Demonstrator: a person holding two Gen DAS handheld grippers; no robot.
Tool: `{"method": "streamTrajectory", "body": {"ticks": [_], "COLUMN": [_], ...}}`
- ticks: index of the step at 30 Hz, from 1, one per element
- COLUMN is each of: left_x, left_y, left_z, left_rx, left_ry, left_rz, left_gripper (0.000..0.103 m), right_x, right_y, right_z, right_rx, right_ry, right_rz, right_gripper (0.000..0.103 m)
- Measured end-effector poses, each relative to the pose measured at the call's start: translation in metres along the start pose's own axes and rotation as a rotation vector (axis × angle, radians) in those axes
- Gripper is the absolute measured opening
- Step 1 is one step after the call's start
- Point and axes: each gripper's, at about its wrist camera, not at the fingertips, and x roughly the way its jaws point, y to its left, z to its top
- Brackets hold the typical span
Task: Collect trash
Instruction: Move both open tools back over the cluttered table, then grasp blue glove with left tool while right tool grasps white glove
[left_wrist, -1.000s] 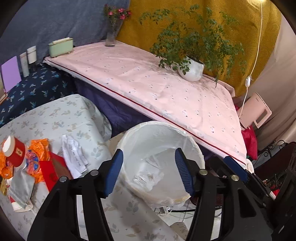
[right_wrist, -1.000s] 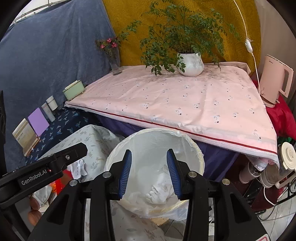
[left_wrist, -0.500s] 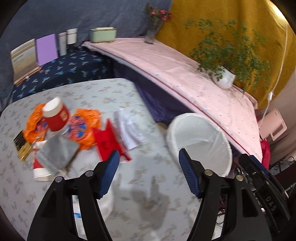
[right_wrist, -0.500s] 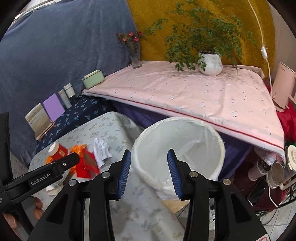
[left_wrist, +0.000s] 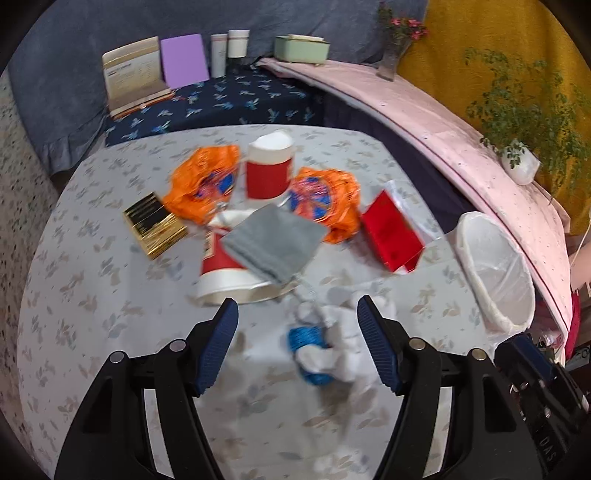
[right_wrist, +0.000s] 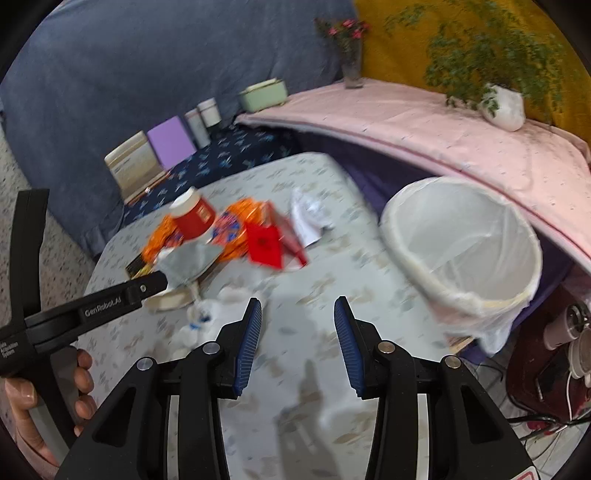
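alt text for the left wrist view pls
The open left gripper hovers over a crumpled white and blue wrapper on a leaf-patterned table. Farther back lie red cups, orange wrappers, a grey cloth and a gold box; a lined white bin stands to the right.

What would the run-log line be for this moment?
stage: approaching table litter | left gripper: open, jaws just widened, over crumpled white-and-blue wrapper, not gripping | right gripper: open, empty | bin: beside table
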Motion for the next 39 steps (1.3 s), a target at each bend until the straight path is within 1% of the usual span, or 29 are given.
{"method": "streamTrajectory", "body": {"ticks": [3, 7, 8, 9, 10, 11, 17, 18, 20, 21, 22, 23, 25, 27, 28, 32, 35, 39], "left_x": [0.000, 0.000, -0.001, -0.001, -0.001, -0.001, 0.001, 0.001, 0.002, 0.002, 0.002, 0.002, 0.003, 0.004, 0.006, 0.013, 0.021, 0.036], "left_y": [0.016, 0.032, 0.036, 0.039, 0.042, 0.046, 0.057, 0.058, 0.059, 0.058, 0.057, 0.056, 0.052, 0.049, 0.046, 0.032, 0.020, -0.001], "left_z": [-0.008, -0.020, -0.023, -0.025, -0.027, -0.029, -0.039, -0.040, -0.041, -0.041, -0.041, -0.041, -0.042, -0.042, -0.042, -0.044, -0.046, -0.046], "left_rx": [-0.014, -0.010, -0.016, -0.022, -0.028, -0.035, -0.047, -0.048, -0.051, -0.050, -0.047, -0.042, -0.032, -0.027, -0.024, 0.001, 0.022, 0.067], "left_ry": [0.008, 0.014, 0.018, 0.021, 0.025, 0.031, 0.047, 0.050, 0.053, 0.054, 0.054, 0.053, 0.053, 0.055, 0.056, 0.074, 0.091, 0.110], "left_rz": [0.028, 0.069, 0.073, 0.073, 0.073, 0.073, 0.077, 0.077, 0.070, 0.067, 0.066, 0.064, 0.057, 0.047, 0.043, 0.016, -0.009, -0.014], "left_gripper": [0.068, 0.068, 0.068, 0.068, 0.068, 0.068, 0.068, 0.068, 0.068, 0.069, 0.069, 0.070, 0.070, 0.076, 0.077, 0.078, 0.080, 0.080], "right_x": [0.011, 0.021, 0.024, 0.026, 0.028, 0.031, 0.055, 0.059, 0.065, 0.066, 0.066, 0.065, 0.055, 0.043, 0.036, 0.005, -0.013, -0.035], "right_y": [0.017, 0.041, 0.048, 0.053, 0.057, 0.062, 0.071, 0.070, 0.069, 0.069, 0.068, 0.065, 0.057, 0.049, 0.043, 0.023, 0.010, -0.004], "right_z": [-0.011, -0.026, -0.030, -0.032, -0.033, -0.036, -0.040, -0.040, -0.038, -0.037, -0.034, -0.032, -0.022, -0.011, -0.004, 0.026, 0.043, 0.059], "right_rx": [-0.015, -0.045, -0.057, -0.066, -0.073, -0.081, -0.095, -0.093, -0.091, -0.094, -0.095, -0.091, -0.066, -0.043, -0.027, 0.018, 0.044, 0.068], "right_ry": [0.042, 0.087, 0.098, 0.105, 0.111, 0.117, 0.156, 0.160, 0.168, 0.171, 0.171, 0.164, 0.121, 0.077, 0.052, -0.051, -0.104, -0.165], "right_rz": [0.031, 0.069, 0.076, 0.081, 0.085, 0.087, 0.066, 0.062, 0.059, 0.056, 0.052, 0.047, 0.044, 0.037, 0.036, 0.016, 0.000, -0.017], "right_gripper": [0.041, 0.041, 0.042, 0.045, 0.048, 0.049, 0.049, 0.047, 0.037, 0.023, 0.006, 0.005, 0.005, 0.005, 0.005, 0.005, 0.005, 0.005]}}
